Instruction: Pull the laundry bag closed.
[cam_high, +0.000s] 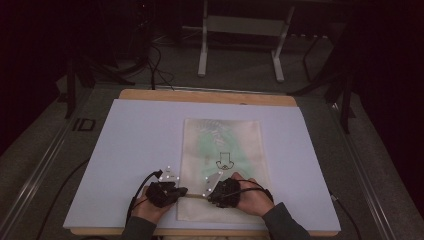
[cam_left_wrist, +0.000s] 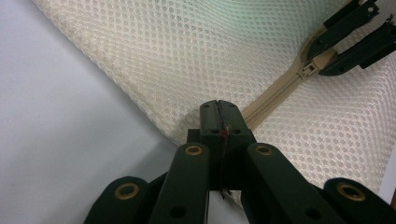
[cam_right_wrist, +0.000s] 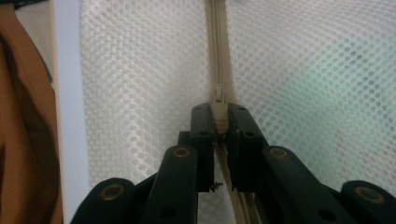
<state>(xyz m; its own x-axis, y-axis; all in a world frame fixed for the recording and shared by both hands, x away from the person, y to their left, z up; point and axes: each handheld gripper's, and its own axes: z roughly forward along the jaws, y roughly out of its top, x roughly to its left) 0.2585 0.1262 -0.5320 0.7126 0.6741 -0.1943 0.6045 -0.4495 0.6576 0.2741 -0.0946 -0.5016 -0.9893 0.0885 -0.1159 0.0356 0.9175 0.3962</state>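
Mesh bag (cam_high: 222, 165) lies flat in the lower centre of the tabletop (cam_high: 125, 150). At lower left your left tool (cam_high: 181, 192) pinches the bag's corner to anchor it — just right, your right tool (cam_high: 209, 195) clamps the zipper slider (cam_right_wrist: 219, 116), ready to run it along.

A dim lab or recording studio, not a home: white board (cam_high: 150, 150) laid over a wooden tabletop (cam_high: 207, 96) as a staged work surface, grey carpeted floor (cam_high: 240, 75), metal stand legs (cam_high: 202, 55) behind, loose black cables (cam_high: 157, 65) trailing, dark equipment around the edges.
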